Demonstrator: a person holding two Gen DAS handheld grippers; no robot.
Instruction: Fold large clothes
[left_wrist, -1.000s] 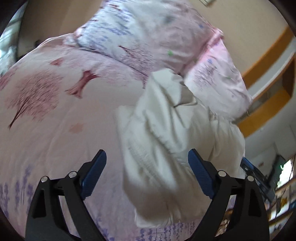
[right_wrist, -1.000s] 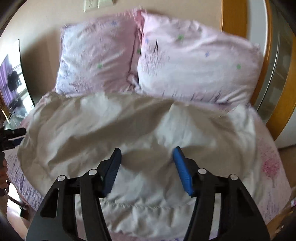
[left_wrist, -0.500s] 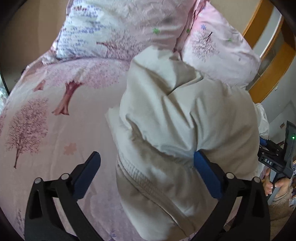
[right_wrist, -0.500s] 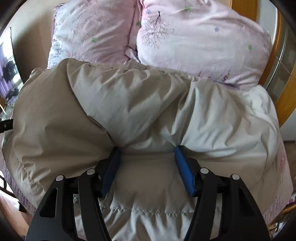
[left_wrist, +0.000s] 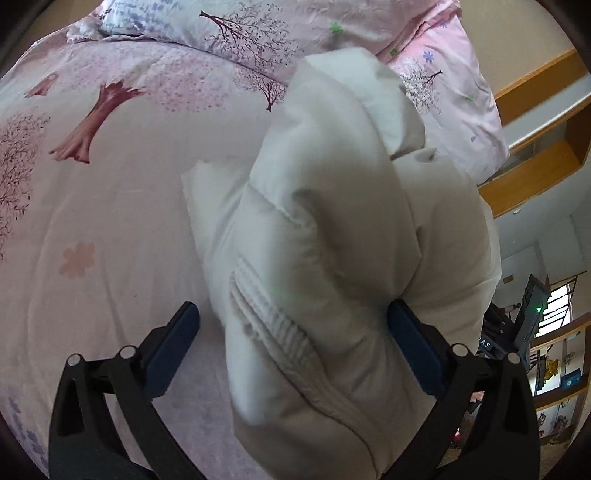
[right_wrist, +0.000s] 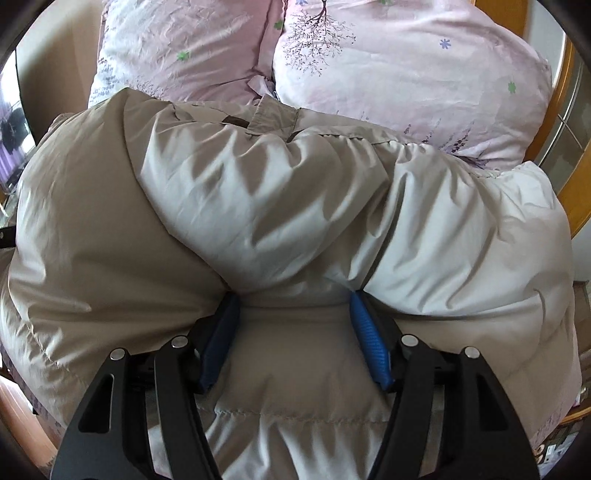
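Left wrist view: left gripper is sitting with jaws spread wide, blue pads well apart. The white puffy jacket is bulging up between them, touching the right pad; the left pad is hanging clear over the pink bedspread. Not clamping anything. The jacket's ribbed knit band is running diagonally near the lens. The jacket is lying bunched on the right half of the bed, with two pink tree-print pillows at the far side. A wooden shelf is showing far right.

Right wrist view: right gripper is pressing into the same jacket, which is filling most of the frame. Fabric is puffing over both blue fingers and lying between them; whether the gripper is actually pinching the fabric, cannot tell. A folded roll of the jacket is lying across the middle, left to right. Pillows are sitting just behind it, touching its far edge. A wooden headboard is curving along the right.
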